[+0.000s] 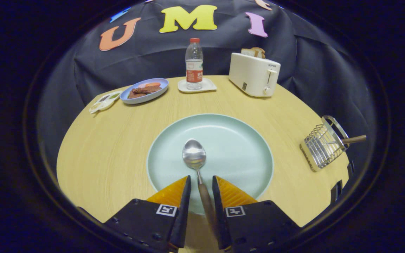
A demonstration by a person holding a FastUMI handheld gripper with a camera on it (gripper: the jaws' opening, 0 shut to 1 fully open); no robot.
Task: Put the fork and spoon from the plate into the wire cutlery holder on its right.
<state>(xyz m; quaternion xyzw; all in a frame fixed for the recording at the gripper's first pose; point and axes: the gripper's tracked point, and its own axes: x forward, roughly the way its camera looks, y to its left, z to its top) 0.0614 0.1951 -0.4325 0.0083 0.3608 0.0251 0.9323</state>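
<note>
The gripper (201, 184) has its 2 fingers spread either side of the spoon (197, 165), with the wooden handle running back between them; a gap shows on the left side, while the right finger sits close against the handle, so I read this as a released grip not yet clenched on anything (contact on the right side is hard to judge). The spoon's bowl lies just ahead of the fingertips, on the near half of the plate (237, 147), pointing away. To do this step well, the fingers should probably close squarely on the handle, centred so neither side pushes it sideways across the smooth plate, and the grip should be firm before any lift, since a thin handle can pivot. Beyond the plate to the right stands the holder (320, 149), near the table (100, 154) edge, with 1 wooden handle already poking out of it, presumably the fork (353, 140). Farther back sit a toaster (255, 73), a bottle (194, 63) on a small tray, and a dish (145, 90) of food.
</note>
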